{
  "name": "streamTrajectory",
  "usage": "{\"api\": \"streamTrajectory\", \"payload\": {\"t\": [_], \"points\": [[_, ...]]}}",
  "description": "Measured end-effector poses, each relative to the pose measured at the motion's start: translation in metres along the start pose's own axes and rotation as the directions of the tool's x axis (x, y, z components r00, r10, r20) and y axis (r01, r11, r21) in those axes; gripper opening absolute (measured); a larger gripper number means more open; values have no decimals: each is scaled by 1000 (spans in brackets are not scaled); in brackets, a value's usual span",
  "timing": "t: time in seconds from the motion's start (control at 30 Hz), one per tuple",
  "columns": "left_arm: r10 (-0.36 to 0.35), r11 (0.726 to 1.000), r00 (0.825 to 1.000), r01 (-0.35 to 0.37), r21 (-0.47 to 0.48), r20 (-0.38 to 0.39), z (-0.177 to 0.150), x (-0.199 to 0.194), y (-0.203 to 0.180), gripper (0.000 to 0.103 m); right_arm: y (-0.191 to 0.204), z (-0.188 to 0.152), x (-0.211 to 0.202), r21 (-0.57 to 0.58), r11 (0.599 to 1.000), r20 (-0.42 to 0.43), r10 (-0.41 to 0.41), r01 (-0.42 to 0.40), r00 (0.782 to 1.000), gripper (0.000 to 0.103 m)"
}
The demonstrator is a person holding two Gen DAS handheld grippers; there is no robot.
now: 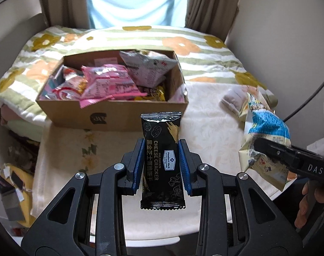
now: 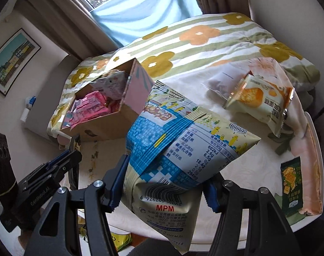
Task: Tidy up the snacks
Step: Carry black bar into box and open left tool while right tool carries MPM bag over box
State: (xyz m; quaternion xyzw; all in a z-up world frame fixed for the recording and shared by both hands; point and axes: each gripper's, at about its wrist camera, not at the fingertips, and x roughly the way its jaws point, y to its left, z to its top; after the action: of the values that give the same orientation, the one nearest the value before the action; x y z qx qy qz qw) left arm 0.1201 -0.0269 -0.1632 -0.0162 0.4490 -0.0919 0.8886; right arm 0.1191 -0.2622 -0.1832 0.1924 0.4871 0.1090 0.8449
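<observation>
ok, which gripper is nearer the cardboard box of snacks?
Left. The left gripper, shut on the black cheese cracker packet, is just in front of the cardboard box. The right gripper, holding the blue-and-cream snack bag, is further off to the right.

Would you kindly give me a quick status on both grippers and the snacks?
Left gripper shut on black cracker pack. Right gripper shut on blue-and-cream snack bag. Cardboard box ahead, nearly full. Nothing blocking.
</observation>
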Motion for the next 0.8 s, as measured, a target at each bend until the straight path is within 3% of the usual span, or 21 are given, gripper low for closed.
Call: {"api": "streamTrajectory", "payload": {"t": [0.3, 0.63, 0.8], "points": [[45, 999, 996, -43, -27, 75, 64, -20, 70, 28, 69, 37, 16, -77, 995, 37, 66, -63, 997, 58], [18, 1000, 998, -19, 4, 54, 131, 23, 144, 28, 139, 84, 64, -89, 994, 60, 69, -64, 996, 58], [-6, 1000, 1000, 6, 27, 11, 147, 54, 167, 28, 159, 99, 88, -68, 997, 66, 49, -45, 997, 58]]}}
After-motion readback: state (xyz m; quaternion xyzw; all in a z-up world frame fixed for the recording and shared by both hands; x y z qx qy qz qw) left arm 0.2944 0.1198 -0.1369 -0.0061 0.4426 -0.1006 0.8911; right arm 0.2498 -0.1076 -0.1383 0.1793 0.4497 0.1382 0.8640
